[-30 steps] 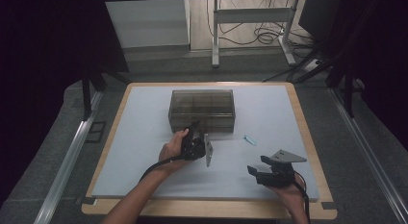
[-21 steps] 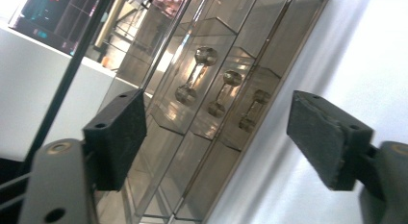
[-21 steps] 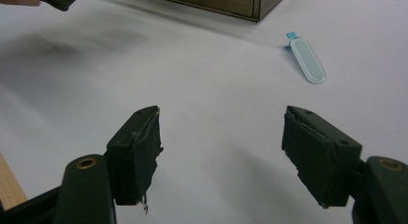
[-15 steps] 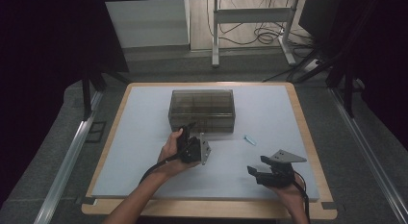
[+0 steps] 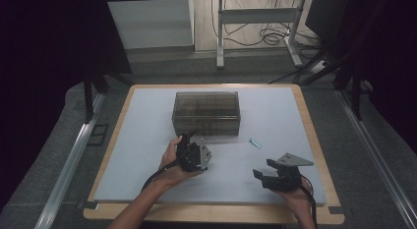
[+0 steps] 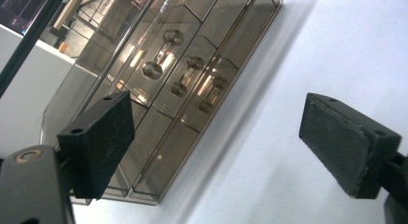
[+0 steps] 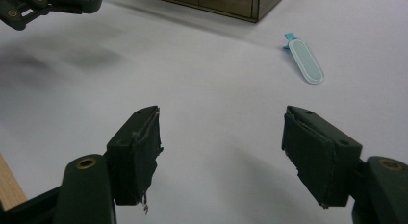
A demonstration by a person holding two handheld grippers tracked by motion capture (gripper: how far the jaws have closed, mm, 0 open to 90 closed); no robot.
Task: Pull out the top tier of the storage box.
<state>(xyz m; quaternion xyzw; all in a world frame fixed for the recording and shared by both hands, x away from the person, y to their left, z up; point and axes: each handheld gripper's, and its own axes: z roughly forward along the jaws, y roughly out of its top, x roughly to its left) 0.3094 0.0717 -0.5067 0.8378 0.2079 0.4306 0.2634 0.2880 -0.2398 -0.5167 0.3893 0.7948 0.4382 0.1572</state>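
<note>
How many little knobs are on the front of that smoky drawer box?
3, in a row across the drawer box front: far knob, middle knob, near knob. More may be hidden.

Lab: framed test table, floor cables

The drawer box is cut off by the left gripper view's top edge; the small blue thing near the table's right edge is too small to identify

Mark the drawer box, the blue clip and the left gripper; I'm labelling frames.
drawer box [image 5: 206, 105], high view, top panel.
blue clip [image 7: 307, 62], right gripper view, flat oval face.
left gripper [image 6: 216, 137], left gripper view, midway between fingertips.
</note>
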